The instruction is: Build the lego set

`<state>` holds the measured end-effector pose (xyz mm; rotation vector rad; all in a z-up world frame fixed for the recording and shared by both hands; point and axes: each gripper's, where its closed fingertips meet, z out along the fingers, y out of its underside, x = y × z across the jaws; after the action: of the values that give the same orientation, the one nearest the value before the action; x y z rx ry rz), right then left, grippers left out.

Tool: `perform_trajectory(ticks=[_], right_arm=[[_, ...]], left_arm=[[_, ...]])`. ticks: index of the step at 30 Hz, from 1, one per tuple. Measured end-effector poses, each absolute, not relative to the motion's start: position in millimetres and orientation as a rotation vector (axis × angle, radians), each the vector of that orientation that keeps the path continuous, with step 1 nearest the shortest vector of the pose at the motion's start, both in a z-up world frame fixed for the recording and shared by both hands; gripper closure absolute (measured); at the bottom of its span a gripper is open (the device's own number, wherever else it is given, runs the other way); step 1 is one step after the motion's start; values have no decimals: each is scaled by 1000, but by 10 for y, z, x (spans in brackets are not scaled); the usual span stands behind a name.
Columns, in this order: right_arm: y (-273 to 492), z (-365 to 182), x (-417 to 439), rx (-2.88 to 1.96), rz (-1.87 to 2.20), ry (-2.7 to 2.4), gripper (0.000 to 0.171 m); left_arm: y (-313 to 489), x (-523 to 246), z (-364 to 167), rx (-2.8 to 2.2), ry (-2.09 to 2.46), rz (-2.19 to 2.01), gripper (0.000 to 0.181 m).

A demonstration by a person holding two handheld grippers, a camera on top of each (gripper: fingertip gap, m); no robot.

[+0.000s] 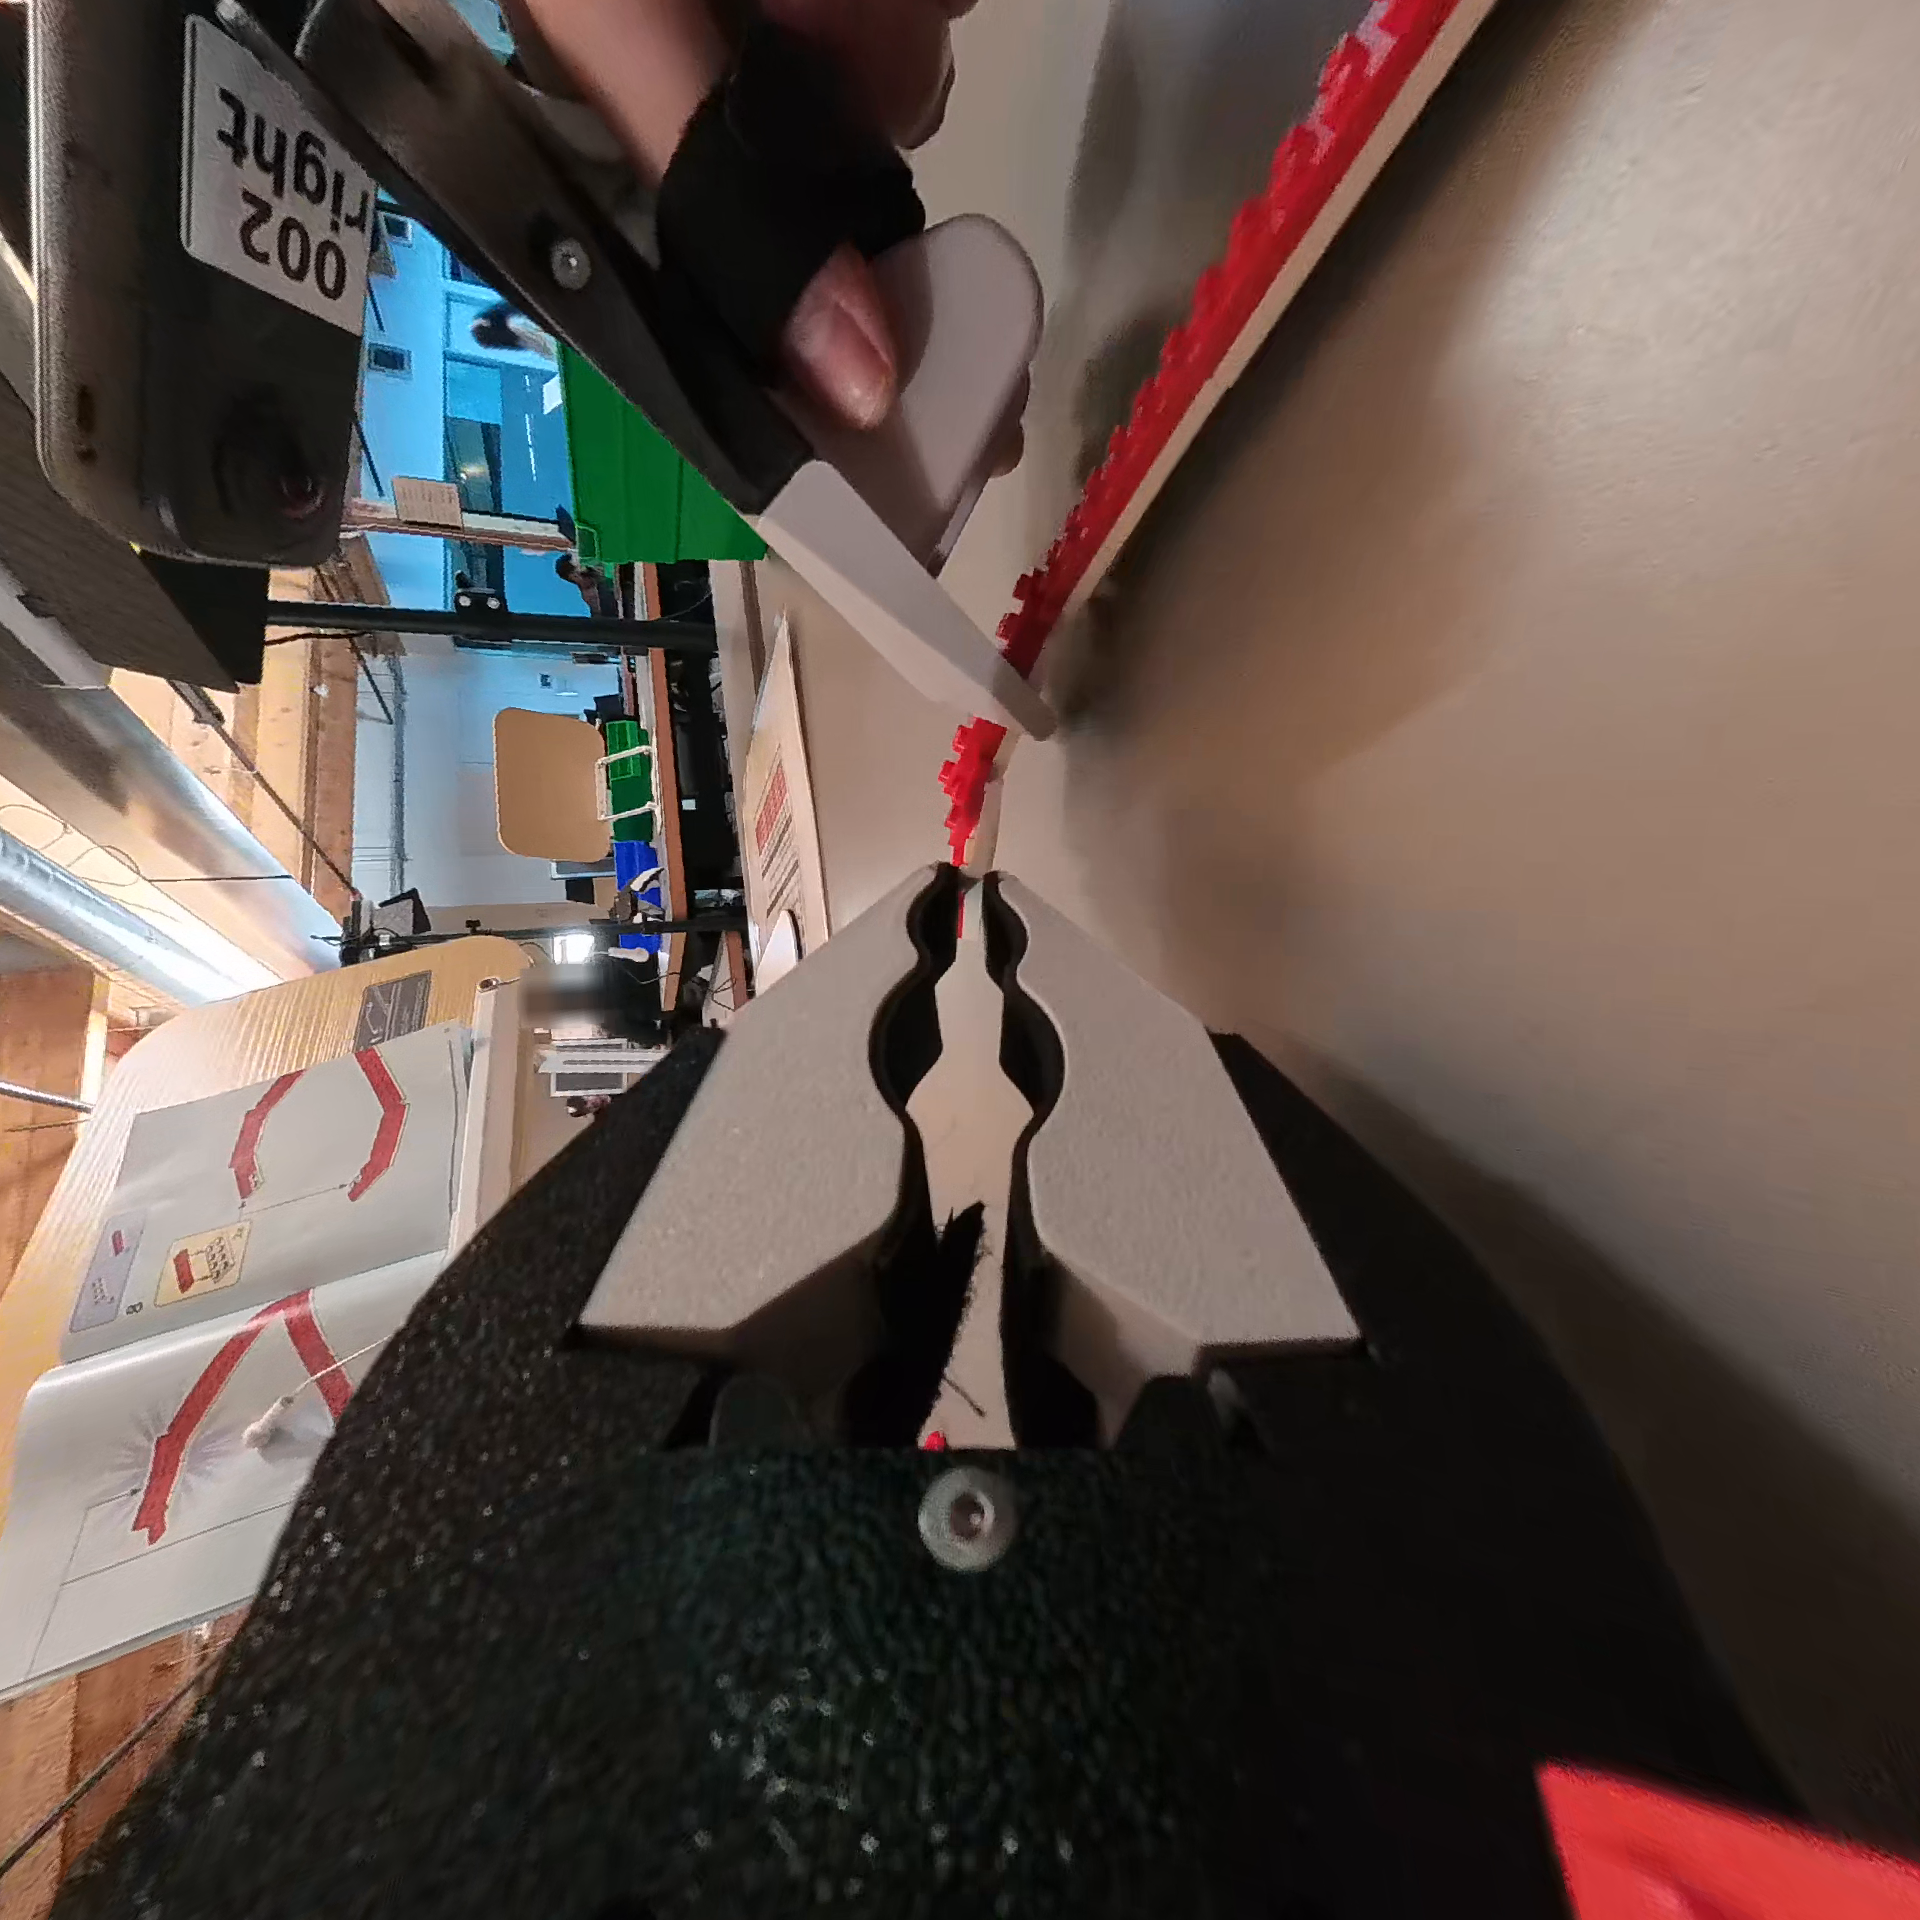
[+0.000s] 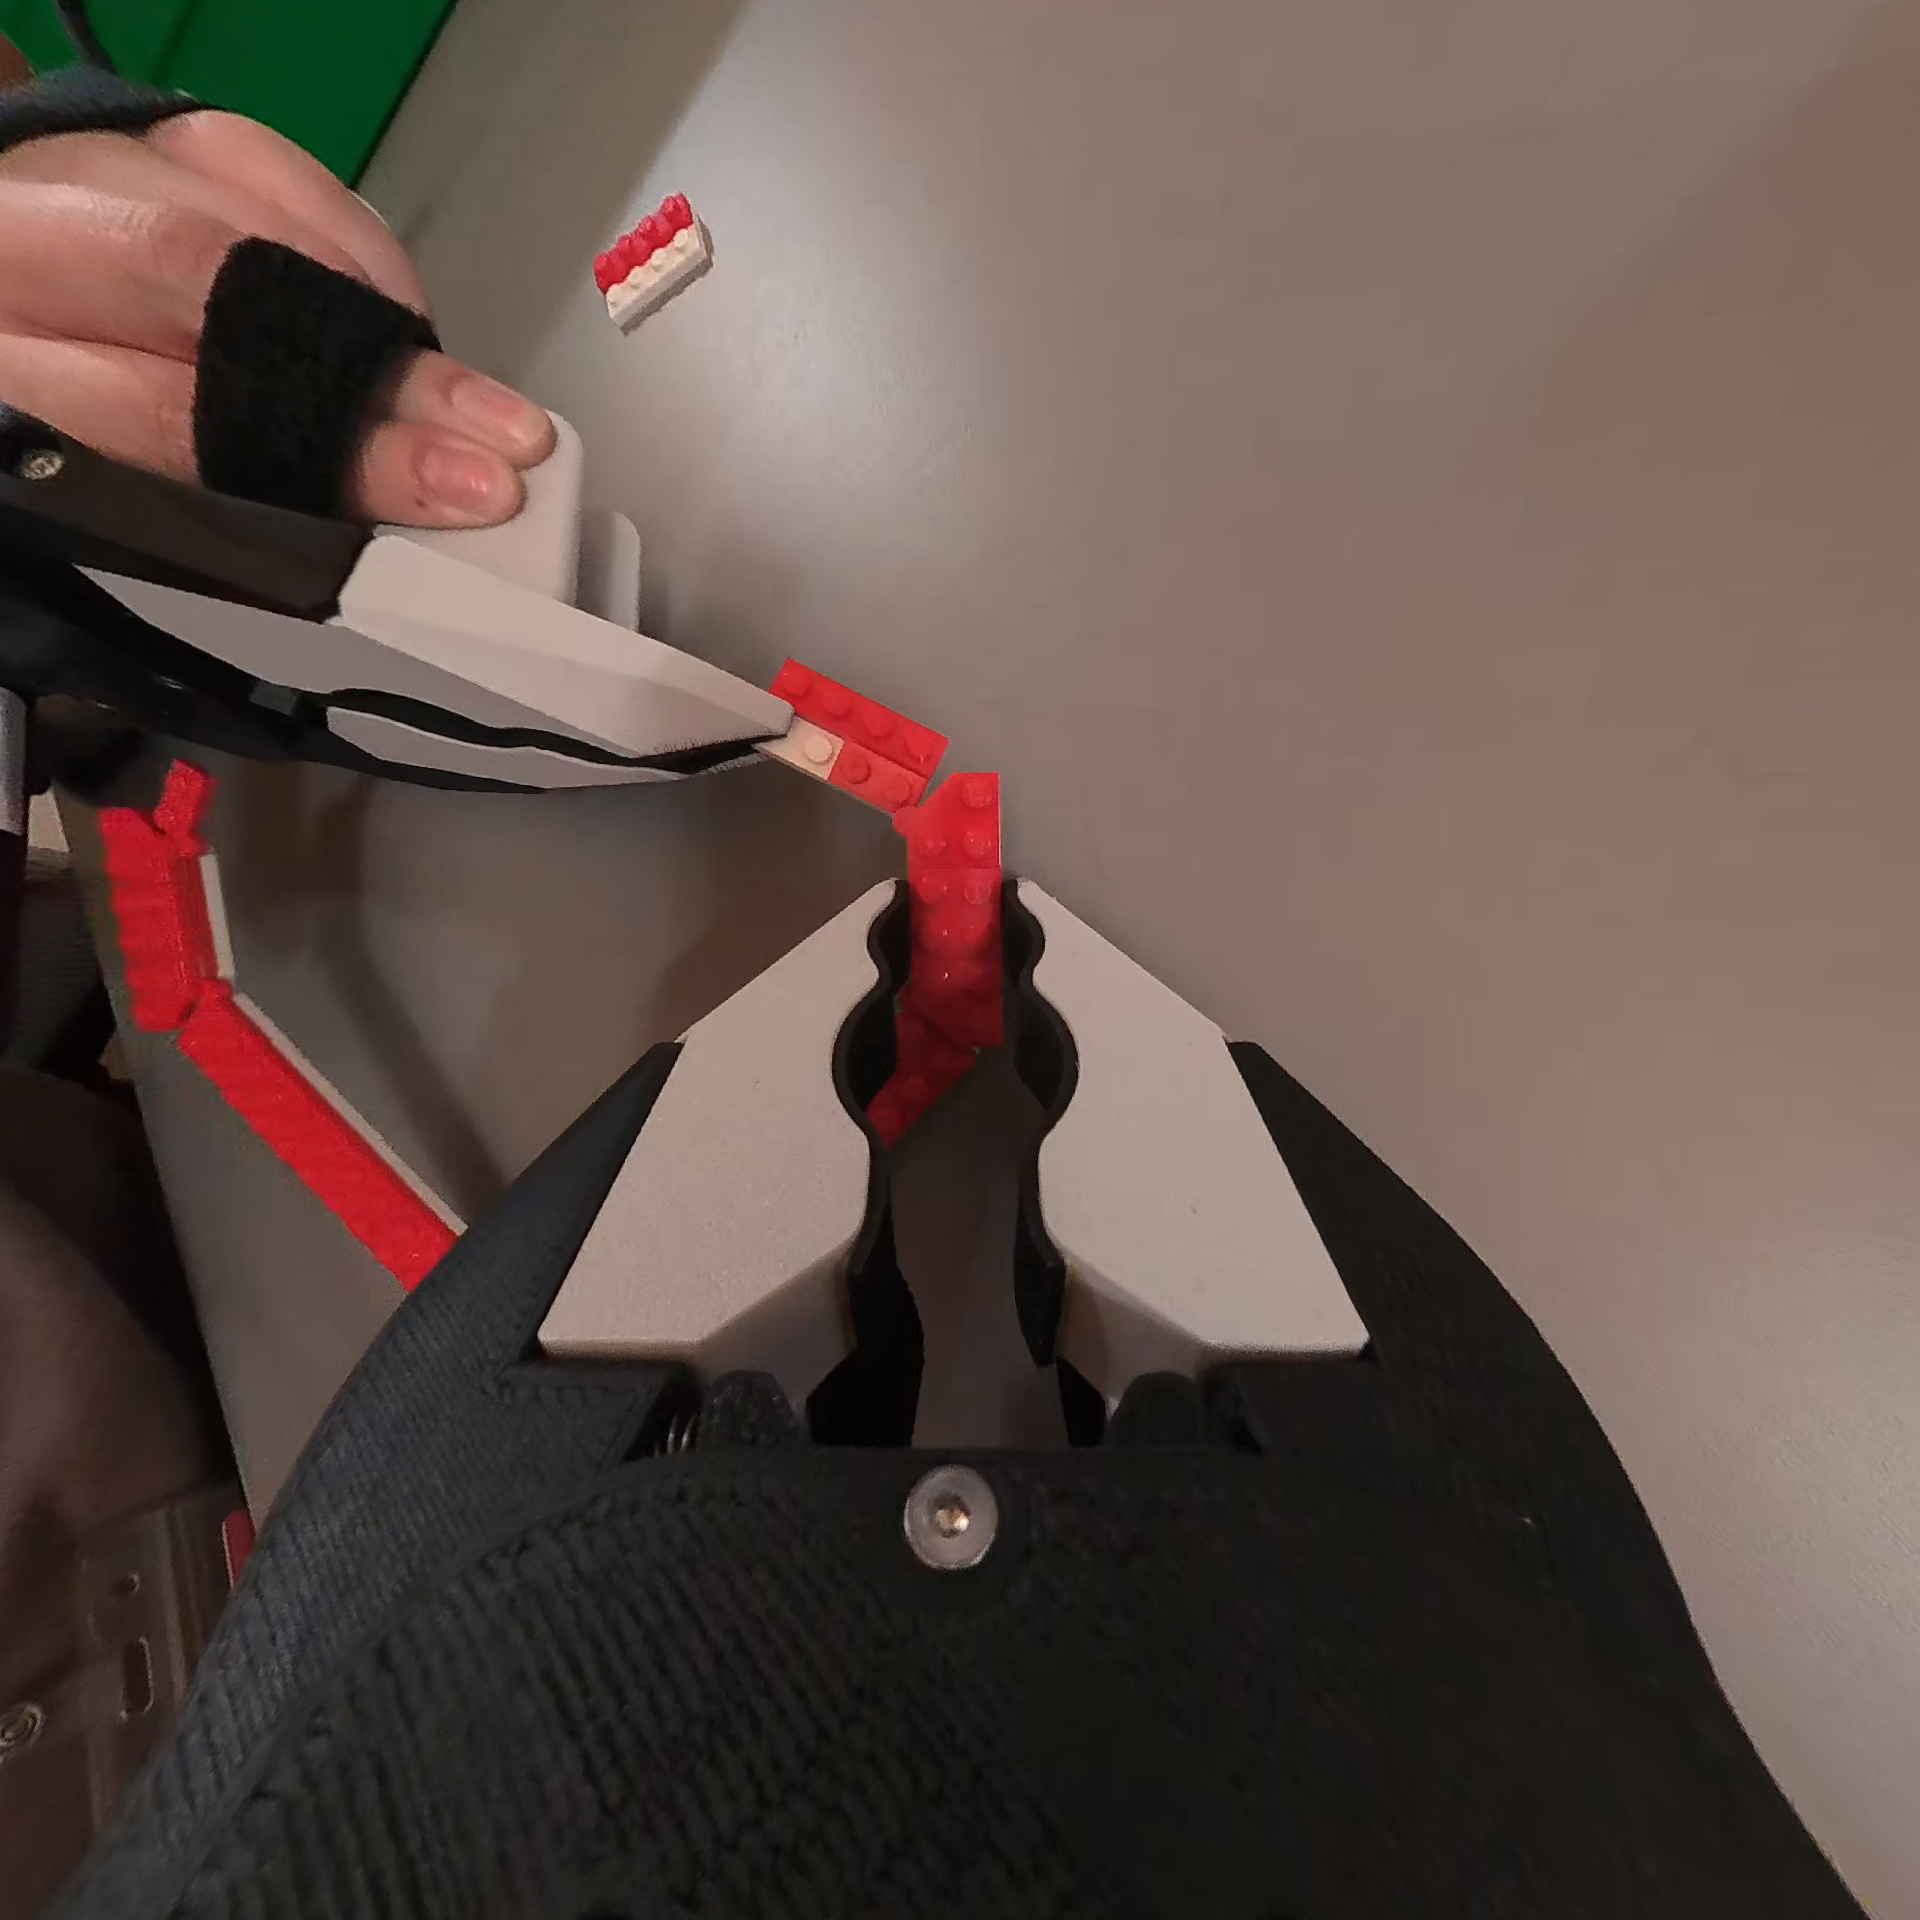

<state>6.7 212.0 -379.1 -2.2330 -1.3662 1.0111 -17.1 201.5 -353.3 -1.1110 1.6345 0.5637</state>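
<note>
My right gripper (image 2: 956,891) is shut on a long red strip of plates (image 2: 961,935) with a white underside, whose end sticks out past the fingertips. My left gripper (image 2: 781,736) comes in from the left, shut on a small red-and-white brick piece (image 2: 868,743). That piece touches the strip's free end at an angle. In the left wrist view my left gripper (image 1: 971,881) holds the small piece (image 1: 966,790) edge-on. The right gripper (image 1: 1023,707) reaches in from the upper left, with the strip (image 1: 1247,301) running up to the right.
A second red-and-white arched strip (image 2: 177,935) lies on the grey table (image 2: 1455,520) at the left. A small red-and-white brick (image 2: 652,260) lies farther back. An open instruction booklet (image 1: 260,1247) stands beyond the table edge. A green bin (image 1: 644,488) is behind.
</note>
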Motion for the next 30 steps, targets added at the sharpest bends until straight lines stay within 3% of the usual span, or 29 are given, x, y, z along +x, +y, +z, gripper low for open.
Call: perform_trajectory(ticks=[13,23,30], right_arm=[[2121,-3791,63,-2213,984,-1374,148],[2156,-3775,109,-2176,900,-1410,132],[2219,-3554,224,-2022,758,-1463,129]], left_arm=[[1996,-152,-3569,-1115,1638,532,179],[1989,-141,-3487,-1093,1591,519,179],[1989,-138,-3467,-1087,1579,516,179]])
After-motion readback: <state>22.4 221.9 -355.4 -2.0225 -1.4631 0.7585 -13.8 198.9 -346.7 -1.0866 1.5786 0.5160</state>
